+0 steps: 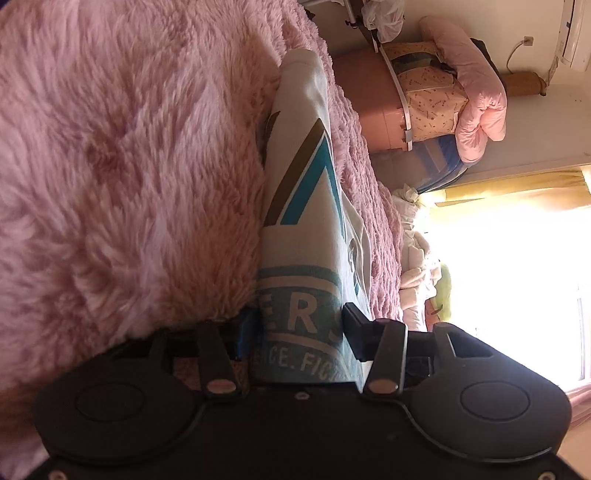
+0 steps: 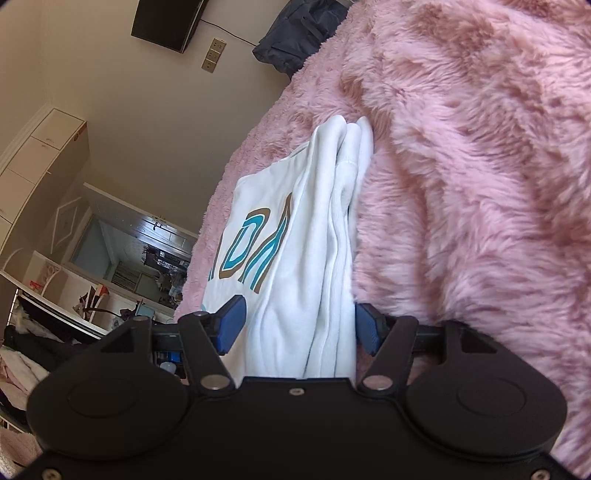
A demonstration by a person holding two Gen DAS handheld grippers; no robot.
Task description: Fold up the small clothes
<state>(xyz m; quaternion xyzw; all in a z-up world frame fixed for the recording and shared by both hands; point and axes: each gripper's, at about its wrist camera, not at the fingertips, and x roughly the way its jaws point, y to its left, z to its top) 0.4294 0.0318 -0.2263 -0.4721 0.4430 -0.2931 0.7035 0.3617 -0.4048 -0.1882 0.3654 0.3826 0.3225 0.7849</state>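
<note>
A small white garment (image 1: 303,192) with teal and brown print lies folded on a fluffy pink blanket (image 1: 129,166). My left gripper (image 1: 299,325) has its jaws on either side of the printed end, with the cloth between them. In the right wrist view the white garment (image 2: 314,229) shows bunched folds, and my right gripper (image 2: 299,325) has its blue pads on either side of the cloth. Both grippers are turned on their sides. The jaws look partly spread around the fabric, not pressed tight.
The pink blanket (image 2: 480,184) covers the bed. Stacked bedding (image 1: 454,96) and a bright window (image 1: 517,277) lie beyond the bed in the left view. A dark bag (image 2: 295,33), a wall (image 2: 147,110) and a cabinet (image 2: 40,155) lie beyond it in the right view.
</note>
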